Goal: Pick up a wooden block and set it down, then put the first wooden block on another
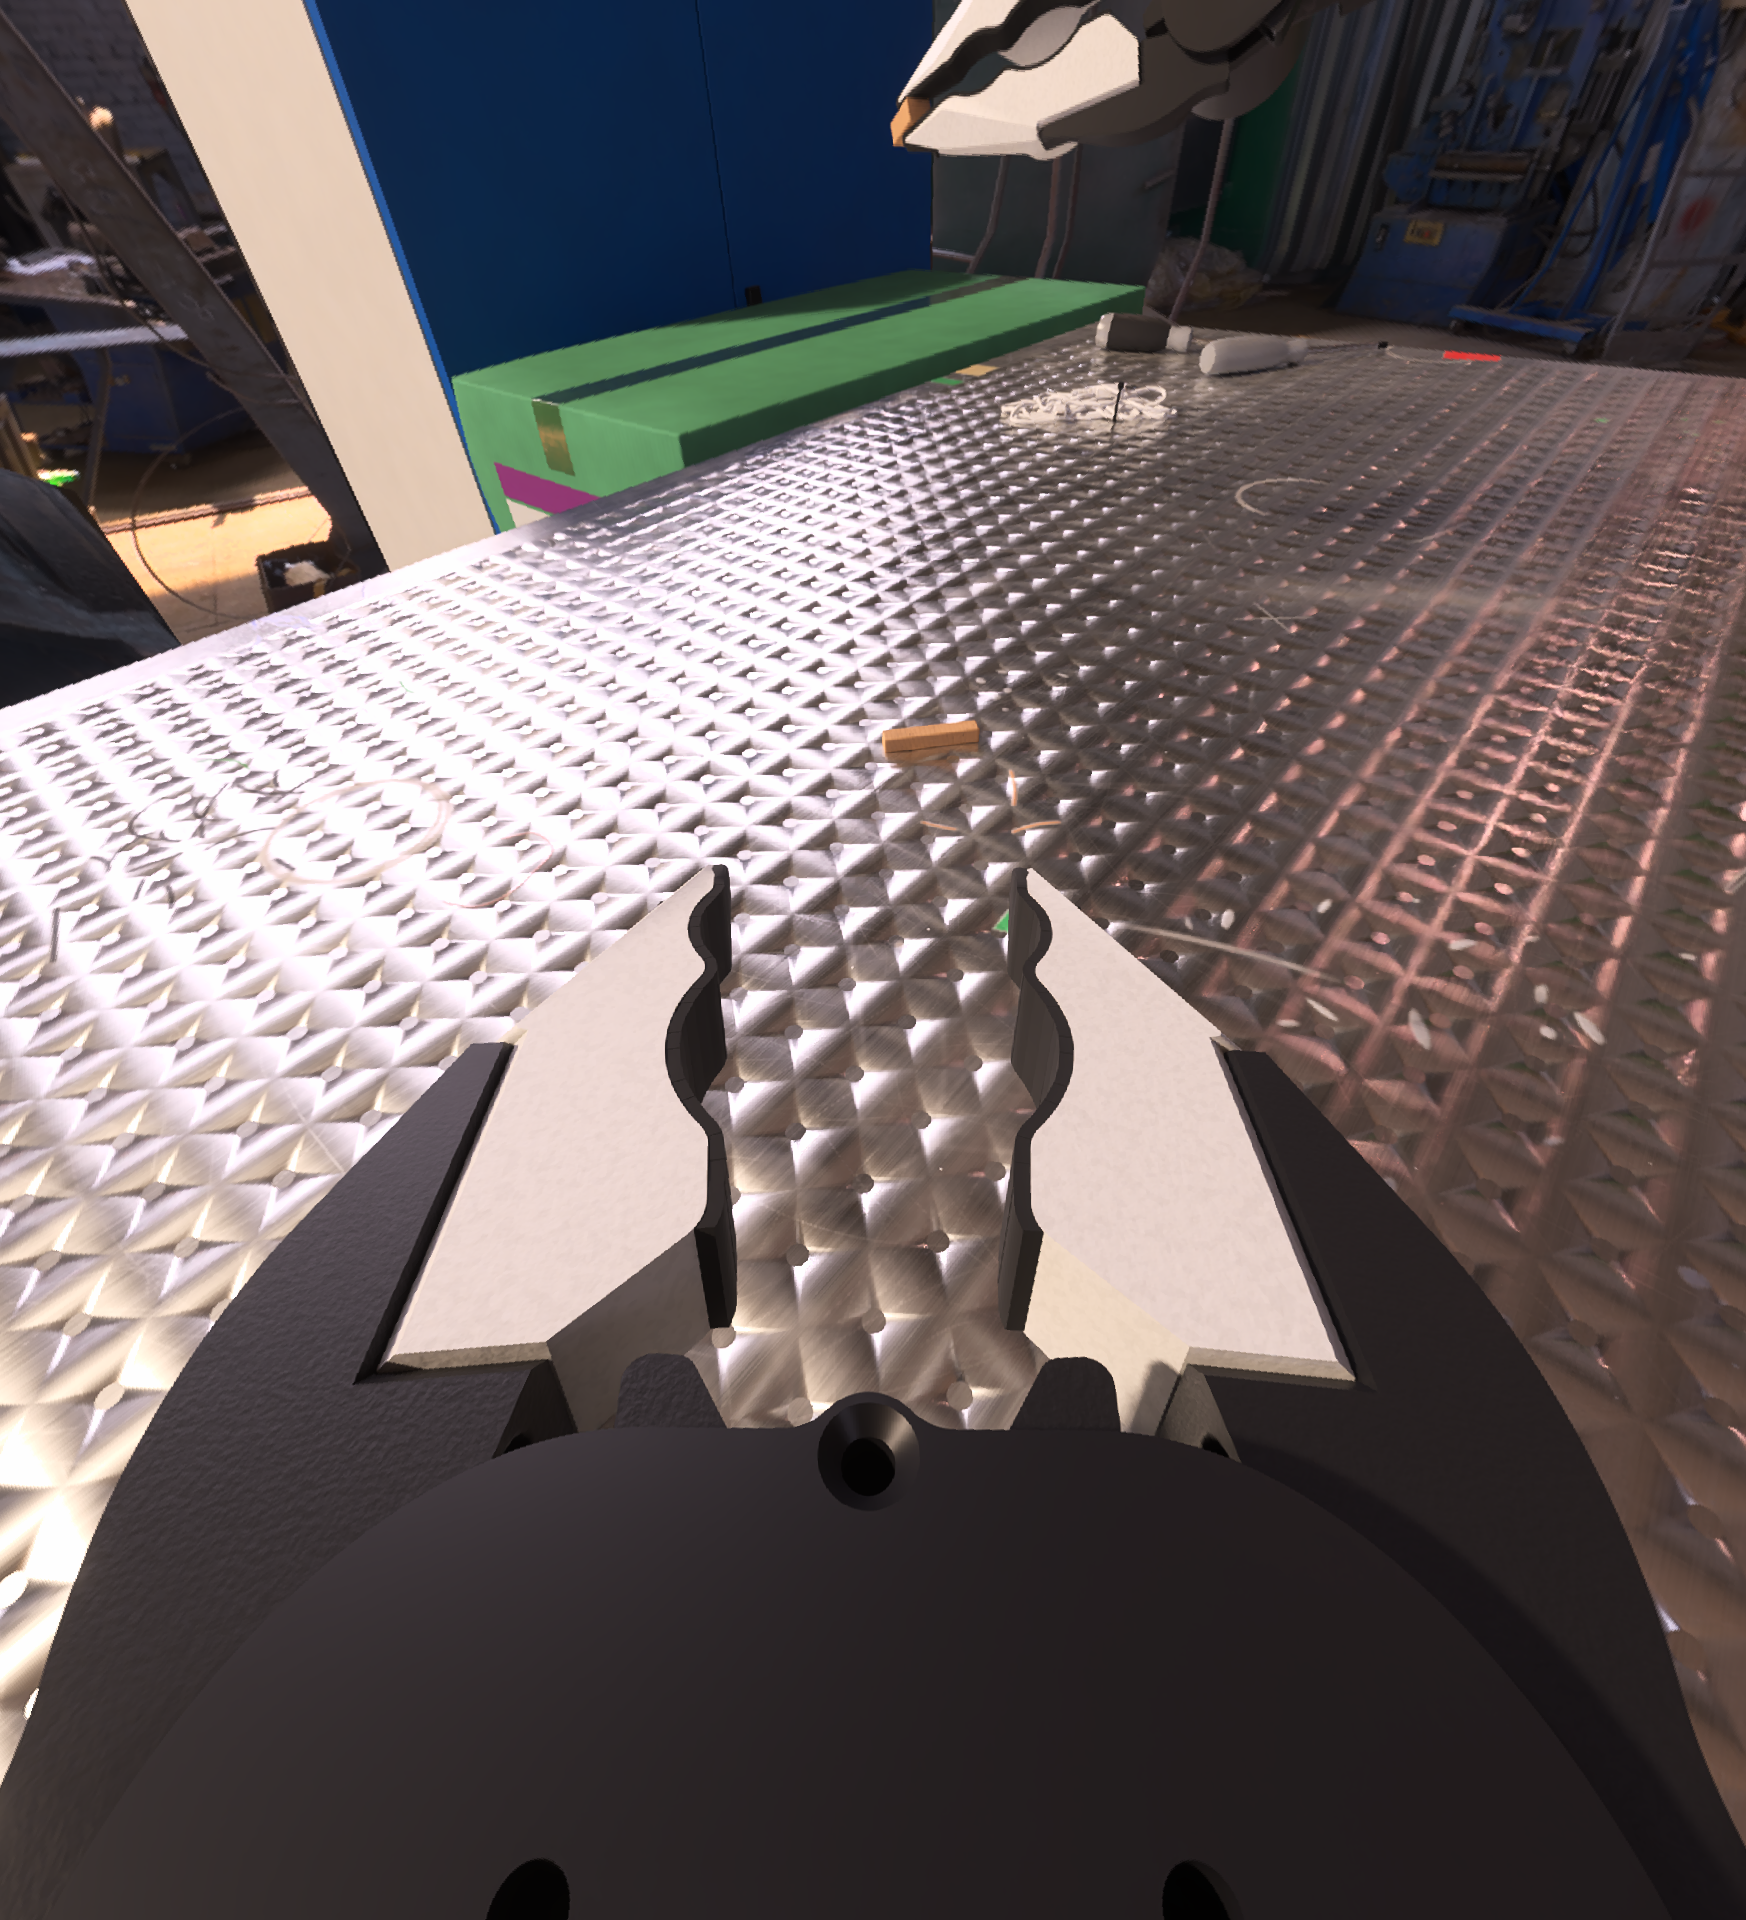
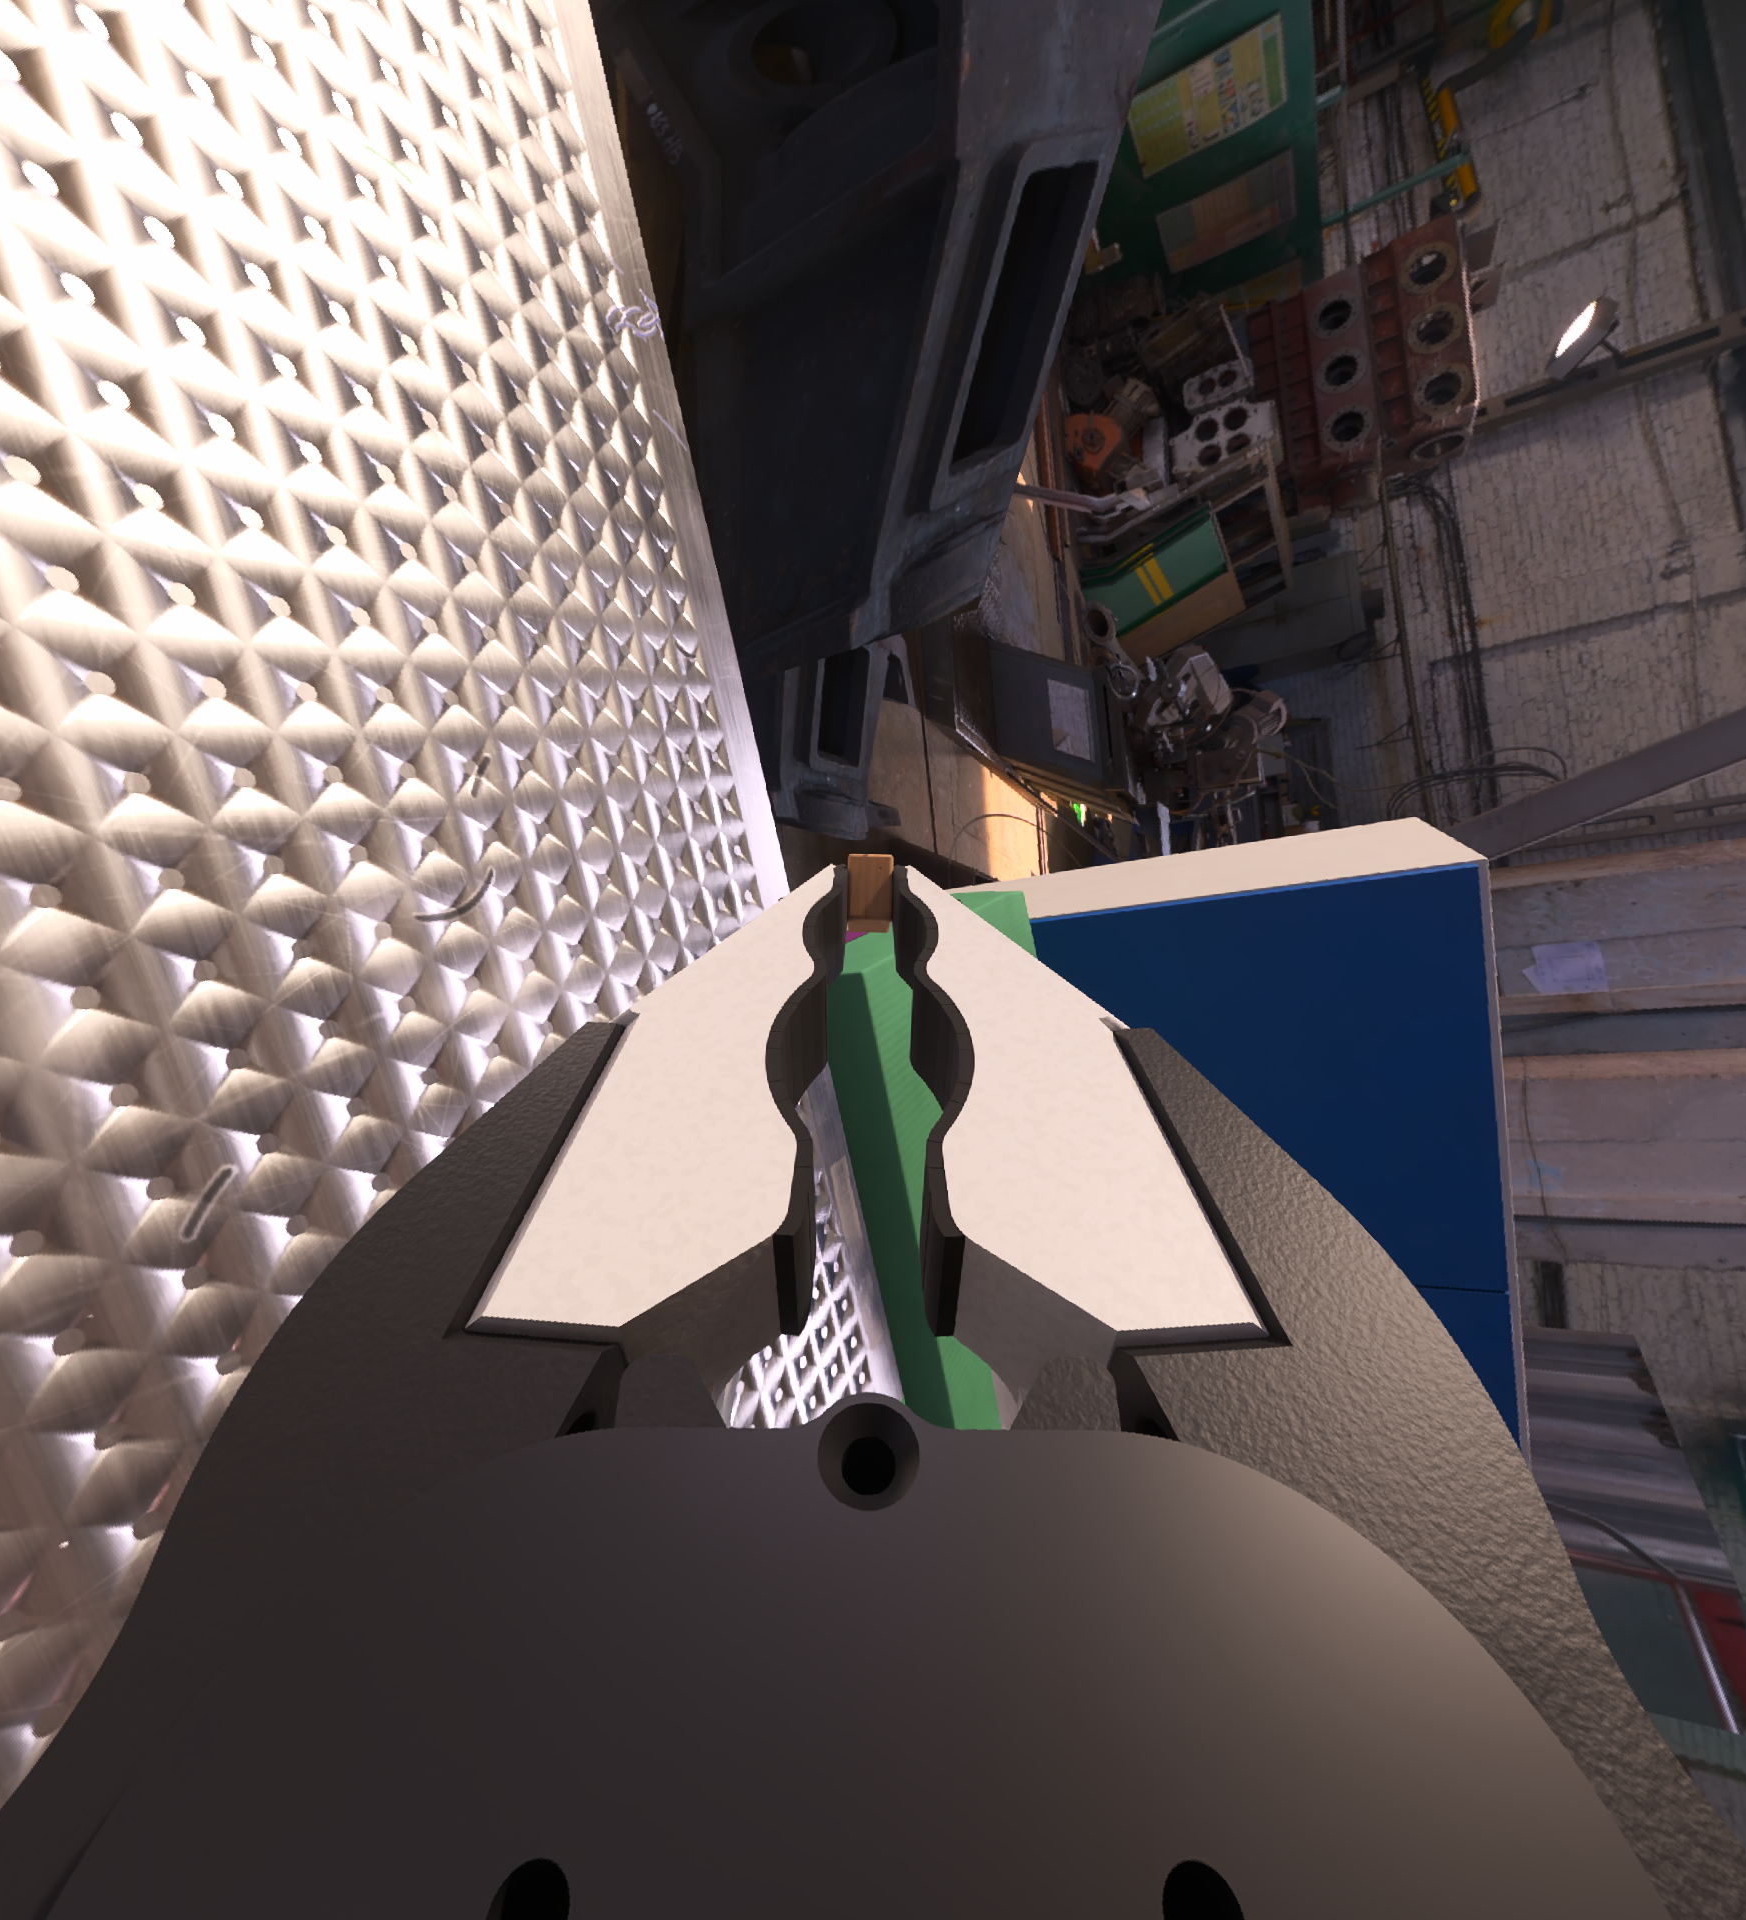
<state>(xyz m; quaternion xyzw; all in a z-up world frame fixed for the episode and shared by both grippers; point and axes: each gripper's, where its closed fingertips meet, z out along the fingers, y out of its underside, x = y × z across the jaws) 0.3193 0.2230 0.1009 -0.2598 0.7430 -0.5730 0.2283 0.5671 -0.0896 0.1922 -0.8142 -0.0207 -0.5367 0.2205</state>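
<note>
A flat wooden block lies on the embossed metal table, ahead of my left gripper. The left gripper is open and empty, low over the table, with the block well beyond its fingertips. My right gripper is shut on a second wooden block, pinched at its fingertips. It is rolled on its side, so the table fills the left of its view. The right gripper also shows in the left wrist view, high above the table at the top, with the held block's end sticking out.
A green box lies along the table's far left edge, with a blue and white panel behind it. White tools and a tangle of white cord lie at the far end. Thin scratches and wire rings mark the table.
</note>
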